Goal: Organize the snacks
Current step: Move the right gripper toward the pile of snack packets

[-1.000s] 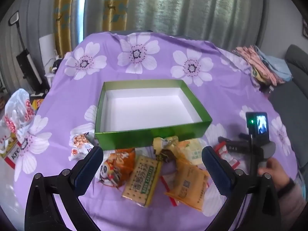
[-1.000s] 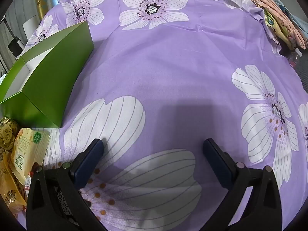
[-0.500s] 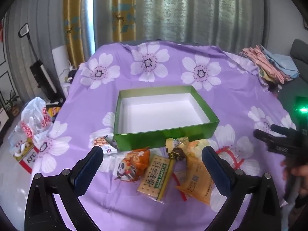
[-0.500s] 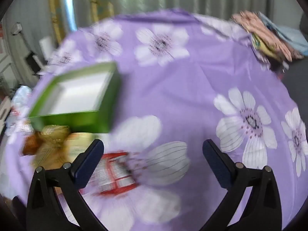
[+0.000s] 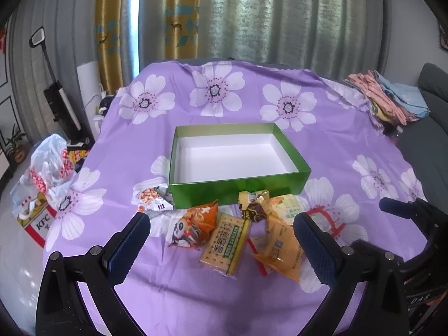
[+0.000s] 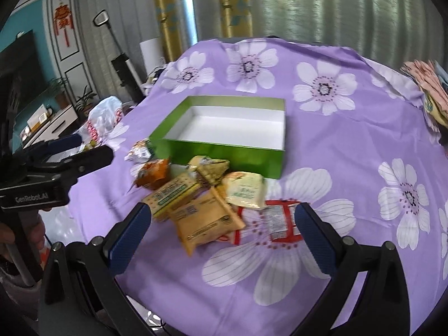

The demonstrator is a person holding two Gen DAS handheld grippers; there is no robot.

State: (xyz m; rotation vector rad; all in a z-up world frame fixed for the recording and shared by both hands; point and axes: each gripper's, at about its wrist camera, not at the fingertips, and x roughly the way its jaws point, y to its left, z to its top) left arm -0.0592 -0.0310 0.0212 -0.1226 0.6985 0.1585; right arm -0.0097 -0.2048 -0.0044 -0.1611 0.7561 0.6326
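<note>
An empty green box [image 5: 238, 187] [image 6: 221, 151] with a white inside sits mid-table on the purple flowered cloth. Several snack packets lie in a heap before its near wall: a cracker pack [image 5: 225, 245] [image 6: 172, 193], an orange panda bag [image 5: 196, 222], an orange-yellow pouch [image 5: 280, 247] [image 6: 204, 221], a red-and-white packet [image 6: 277, 219] and a peanut packet [image 5: 151, 197]. My left gripper [image 5: 221, 247] hovers open above the near side of the heap, holding nothing. My right gripper [image 6: 221, 233] is also open and empty, raised over the heap's right part.
A KFC box and plastic bag [image 5: 42, 184] stand off the table's left edge. Folded clothes [image 5: 386, 98] lie at the far right by a grey sofa [image 5: 431, 117]. A floor cleaner [image 5: 61, 95] leans at the left wall. Curtains hang behind.
Both grippers have risen and pulled back from the table. The right one swung left from bare cloth so the box and snack heap now face it.
</note>
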